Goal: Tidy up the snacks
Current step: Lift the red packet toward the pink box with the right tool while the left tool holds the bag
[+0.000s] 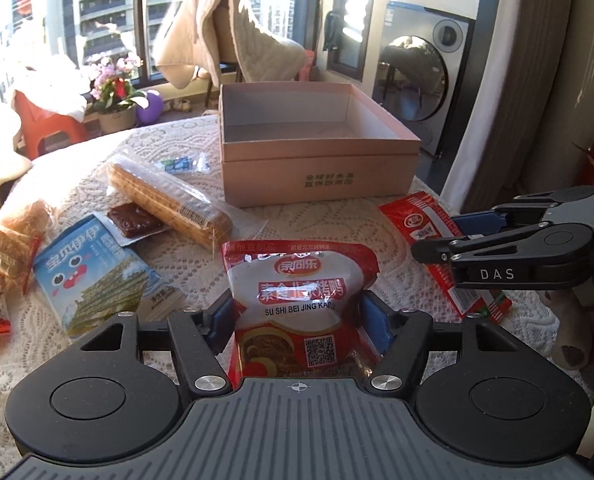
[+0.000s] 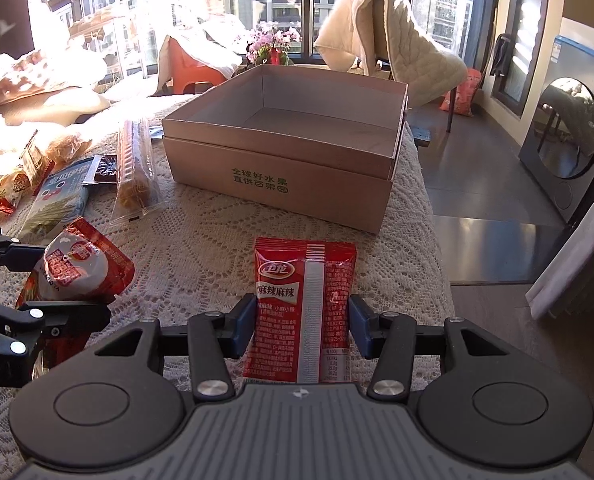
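My left gripper (image 1: 297, 320) is shut on a red-and-white snack pouch (image 1: 301, 280), its blue pads pressing both sides; the right wrist view shows this pouch (image 2: 77, 268) at the left, off the cloth. My right gripper (image 2: 303, 328) is shut on a red spicy-strip packet (image 2: 305, 308), which the left wrist view shows at the right (image 1: 421, 220). An open, empty pink cardboard box (image 1: 321, 176) (image 2: 281, 184) stands ahead of both grippers on the lace-covered table (image 2: 201, 248).
Loose snacks lie left of the box: a long wafer pack (image 1: 169, 204), a blue cartoon packet (image 1: 97, 276), a dark brown bar (image 1: 133, 224) and bread packs (image 1: 17, 232). The table edge (image 2: 437, 240) drops off at the right. A quilt-draped chair (image 2: 385, 40) stands beyond.
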`<action>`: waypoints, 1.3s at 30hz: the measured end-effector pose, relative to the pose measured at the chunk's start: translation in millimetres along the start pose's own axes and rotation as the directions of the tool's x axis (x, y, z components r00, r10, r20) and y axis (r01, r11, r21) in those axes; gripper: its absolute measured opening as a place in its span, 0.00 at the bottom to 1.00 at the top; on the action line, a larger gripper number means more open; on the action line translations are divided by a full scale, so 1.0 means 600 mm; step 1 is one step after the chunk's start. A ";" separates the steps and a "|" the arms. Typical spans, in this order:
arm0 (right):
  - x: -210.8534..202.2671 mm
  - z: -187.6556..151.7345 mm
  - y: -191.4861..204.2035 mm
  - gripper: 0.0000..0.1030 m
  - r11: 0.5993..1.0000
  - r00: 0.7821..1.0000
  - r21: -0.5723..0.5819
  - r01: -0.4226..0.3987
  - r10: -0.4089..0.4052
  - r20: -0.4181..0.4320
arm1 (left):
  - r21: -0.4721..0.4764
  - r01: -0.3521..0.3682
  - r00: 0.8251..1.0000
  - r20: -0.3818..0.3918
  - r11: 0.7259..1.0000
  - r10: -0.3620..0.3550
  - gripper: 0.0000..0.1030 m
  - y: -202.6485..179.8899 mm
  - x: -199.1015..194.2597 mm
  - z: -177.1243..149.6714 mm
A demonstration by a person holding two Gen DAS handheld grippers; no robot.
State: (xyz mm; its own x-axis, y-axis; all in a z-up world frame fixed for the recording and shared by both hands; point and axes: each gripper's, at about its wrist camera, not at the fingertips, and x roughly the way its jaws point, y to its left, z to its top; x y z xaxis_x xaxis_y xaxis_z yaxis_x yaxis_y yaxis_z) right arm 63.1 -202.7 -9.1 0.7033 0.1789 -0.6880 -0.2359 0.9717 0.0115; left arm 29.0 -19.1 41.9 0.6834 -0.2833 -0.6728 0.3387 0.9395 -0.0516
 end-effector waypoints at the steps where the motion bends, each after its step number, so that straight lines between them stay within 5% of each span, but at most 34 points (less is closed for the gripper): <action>1: -0.004 0.001 0.000 0.47 1.000 1.000 -0.003 -0.001 0.001 0.007 | -0.002 0.002 1.000 0.005 1.000 -0.002 0.69 0.001 -0.003 0.001; 4: -0.013 0.002 0.002 0.47 1.000 1.000 -0.006 0.000 0.000 0.026 | -0.026 0.013 1.000 0.008 1.000 -0.013 0.69 0.006 -0.006 0.001; 9: -0.035 0.018 -0.003 0.46 1.000 0.998 0.006 -0.030 0.030 0.061 | -0.062 0.060 0.992 0.112 0.996 -0.053 0.48 0.016 -0.057 0.024; 11: -0.053 0.037 -0.008 0.46 0.998 0.994 0.013 -0.054 0.052 0.093 | -0.036 0.019 0.984 0.176 0.999 -0.012 0.12 0.016 -0.078 0.045; 17: -0.098 0.083 -0.012 0.46 0.999 0.977 -0.008 -0.046 0.046 0.209 | -0.045 0.002 0.983 0.183 0.999 0.007 0.13 0.030 -0.072 0.065; 22: -0.057 0.060 -0.008 0.46 0.999 0.991 -0.008 -0.051 0.052 0.127 | -0.113 0.052 0.995 0.088 0.992 -0.042 0.17 0.045 -0.022 0.053; 28: -0.013 0.030 -0.022 0.37 0.996 0.997 0.057 -0.065 0.062 0.053 | 0.104 -0.030 0.998 -0.052 0.994 0.036 0.21 -0.002 0.066 0.063; 32: -0.004 0.034 -0.026 0.37 0.996 0.995 0.056 -0.074 0.070 0.072 | 0.154 -0.014 0.994 -0.104 0.988 0.031 0.23 -0.018 0.106 0.064; 33: 0.003 0.037 -0.025 0.39 0.995 0.995 0.049 -0.082 0.079 0.069 | 0.167 -0.016 0.994 -0.100 0.986 0.032 0.25 -0.023 0.109 0.063; 36: 0.023 0.041 -0.016 0.67 0.995 0.993 0.026 -0.094 0.092 0.074 | 0.184 -0.002 0.994 -0.106 0.983 0.022 0.34 -0.028 0.114 0.060; 39: 0.047 0.052 -0.010 0.70 0.997 0.994 0.019 -0.076 0.075 0.077 | 0.208 0.003 0.994 -0.106 0.978 0.020 0.38 -0.032 0.111 0.053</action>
State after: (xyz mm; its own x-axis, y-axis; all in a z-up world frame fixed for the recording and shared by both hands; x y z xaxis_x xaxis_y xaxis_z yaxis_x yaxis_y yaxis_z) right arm 105.4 -198.4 -5.9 0.7334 0.2625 -0.6271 -0.2765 0.9579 0.0776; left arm 88.7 -62.5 21.6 0.6176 -0.2429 -0.7481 0.4676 0.8782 0.1008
